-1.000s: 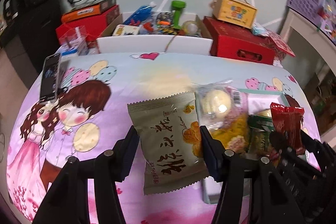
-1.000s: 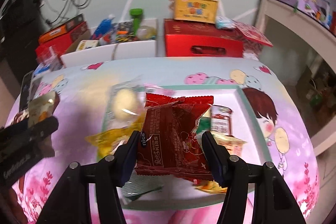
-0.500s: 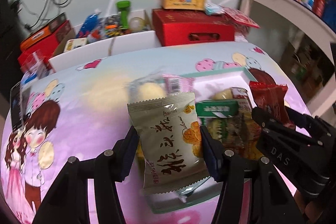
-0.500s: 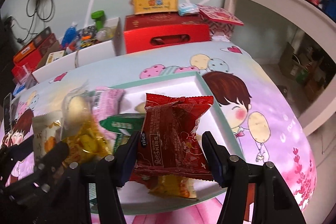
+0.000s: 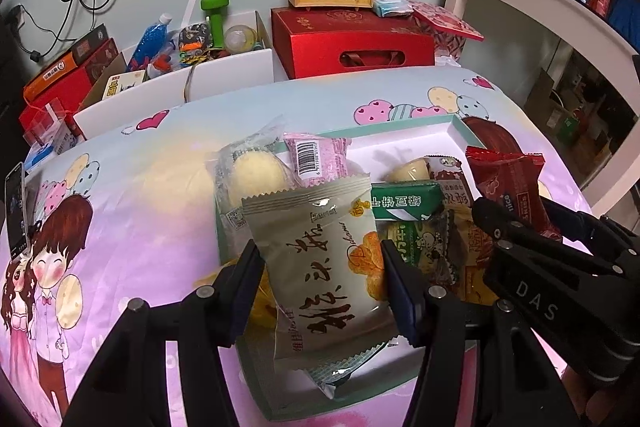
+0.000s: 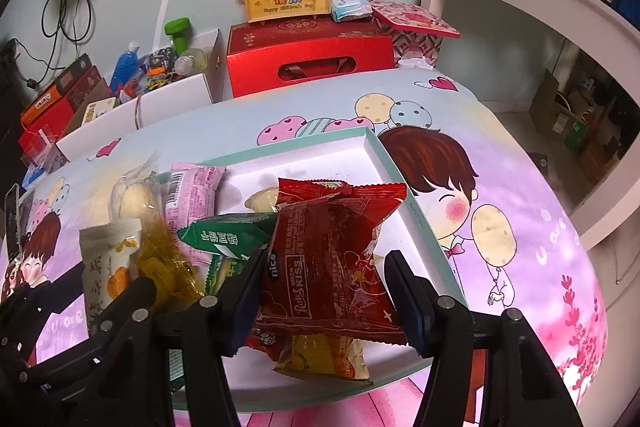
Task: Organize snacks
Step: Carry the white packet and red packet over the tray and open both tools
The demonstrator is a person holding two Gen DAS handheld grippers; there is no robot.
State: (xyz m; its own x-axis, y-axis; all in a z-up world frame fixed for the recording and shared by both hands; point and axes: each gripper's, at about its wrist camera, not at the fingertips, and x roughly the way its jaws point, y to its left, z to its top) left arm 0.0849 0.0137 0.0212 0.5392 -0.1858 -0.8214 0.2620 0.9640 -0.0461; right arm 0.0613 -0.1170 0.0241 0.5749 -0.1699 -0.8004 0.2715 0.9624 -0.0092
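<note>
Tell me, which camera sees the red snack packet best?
The right wrist view: the red snack packet fills the middle, gripped by the right gripper. The left wrist view shows it small, at the side, partly hidden.

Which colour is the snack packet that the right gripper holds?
Red packet, seen best in the right wrist view.

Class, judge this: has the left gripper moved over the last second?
Yes. The left gripper, shut on the beige snack packet, moved right, from the printed cartoon couple to above the tray.
</note>
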